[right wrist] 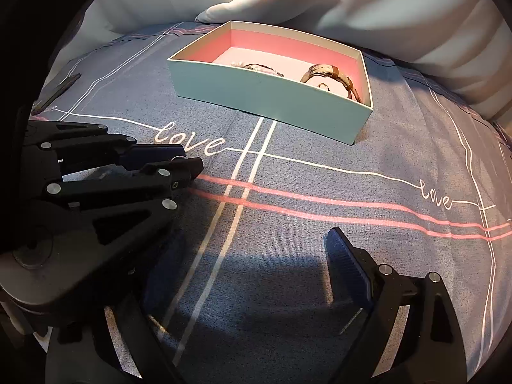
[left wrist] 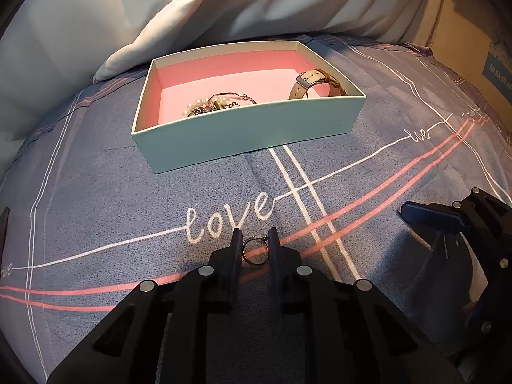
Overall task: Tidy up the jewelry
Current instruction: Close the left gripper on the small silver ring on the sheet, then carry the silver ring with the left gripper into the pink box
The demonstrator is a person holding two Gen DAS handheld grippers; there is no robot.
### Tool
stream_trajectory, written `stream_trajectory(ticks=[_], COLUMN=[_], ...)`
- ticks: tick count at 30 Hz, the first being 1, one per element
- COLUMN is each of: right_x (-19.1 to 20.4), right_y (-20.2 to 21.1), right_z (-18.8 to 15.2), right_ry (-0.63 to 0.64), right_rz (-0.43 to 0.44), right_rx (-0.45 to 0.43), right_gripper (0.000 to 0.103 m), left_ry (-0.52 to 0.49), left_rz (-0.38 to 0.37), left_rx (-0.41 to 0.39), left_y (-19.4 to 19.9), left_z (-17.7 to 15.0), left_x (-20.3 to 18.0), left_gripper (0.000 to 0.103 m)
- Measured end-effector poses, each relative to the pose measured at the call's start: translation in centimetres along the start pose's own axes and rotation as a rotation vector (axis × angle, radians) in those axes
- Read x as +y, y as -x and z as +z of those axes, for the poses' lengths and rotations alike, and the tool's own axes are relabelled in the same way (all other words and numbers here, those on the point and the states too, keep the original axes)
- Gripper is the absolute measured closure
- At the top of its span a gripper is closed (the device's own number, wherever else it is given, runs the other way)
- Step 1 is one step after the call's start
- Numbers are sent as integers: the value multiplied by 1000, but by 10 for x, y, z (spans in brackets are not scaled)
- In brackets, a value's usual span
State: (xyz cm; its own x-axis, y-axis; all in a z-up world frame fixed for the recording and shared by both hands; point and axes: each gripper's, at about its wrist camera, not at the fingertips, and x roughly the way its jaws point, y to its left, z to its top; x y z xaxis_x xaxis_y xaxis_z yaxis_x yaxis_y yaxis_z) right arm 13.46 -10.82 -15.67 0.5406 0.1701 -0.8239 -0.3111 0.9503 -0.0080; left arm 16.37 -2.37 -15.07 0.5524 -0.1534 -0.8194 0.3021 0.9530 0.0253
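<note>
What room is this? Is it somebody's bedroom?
Probably a bedroom, yes. Everything sits on a blue bedsheet with "love" written on it, a white pillow lies behind, and a box holds a watch and a pearl bracelet.

I am working in a bedroom at home, on a bed (left wrist: 112, 198). Its cover is soft blue-grey cloth with white and pink lines and the word "love" (left wrist: 228, 217) stitched in script. Behind the open box (left wrist: 246, 134), a plump white pillow or duvet (left wrist: 198, 9) slumps onto the cover. Inside the box lie personal things: a strapped watch (left wrist: 315, 81) and a tangle of pearl jewellery (left wrist: 211, 105). Right of the box and further back, a cardboard carton (left wrist: 473, 48) stands past the bed's edge.
</note>
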Motion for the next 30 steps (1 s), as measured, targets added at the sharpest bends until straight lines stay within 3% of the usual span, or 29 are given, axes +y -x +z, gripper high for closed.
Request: stream_trajectory(ticks=[2, 14, 17, 19, 20, 22, 25, 30], right_x=[0, -2, -1, 0, 1, -1, -2, 0], right_y=[-2, -9, -7, -5, -5, -5, -4, 2], right_z=[2, 7, 8, 10, 11, 13, 14, 18], right_ry=[-6, -22, -17, -15, -11, -14, -28, -31], right_rz=[4, 28, 32, 41, 38, 63, 81, 88], right_rx=[0, 2, -2, -3, -4, 1, -3, -13], right_gripper=[15, 15, 28, 52, 58, 88, 99, 100], left_ry=[15, 91, 107, 124, 129, 136, 142, 150], left_rz=[-5, -58, -59, -66, -66, -66, -71, -78], left_rx=[0, 2, -9, -12, -17, -22, -23, -1], left_y=[0, 8, 15, 18, 20, 24, 26, 26], left_z=[0, 2, 6, 9, 11, 13, 14, 17], left_x=[3, 14, 20, 24, 26, 27, 28, 29], left_gripper=[95, 95, 95, 95, 95, 95, 95, 95])
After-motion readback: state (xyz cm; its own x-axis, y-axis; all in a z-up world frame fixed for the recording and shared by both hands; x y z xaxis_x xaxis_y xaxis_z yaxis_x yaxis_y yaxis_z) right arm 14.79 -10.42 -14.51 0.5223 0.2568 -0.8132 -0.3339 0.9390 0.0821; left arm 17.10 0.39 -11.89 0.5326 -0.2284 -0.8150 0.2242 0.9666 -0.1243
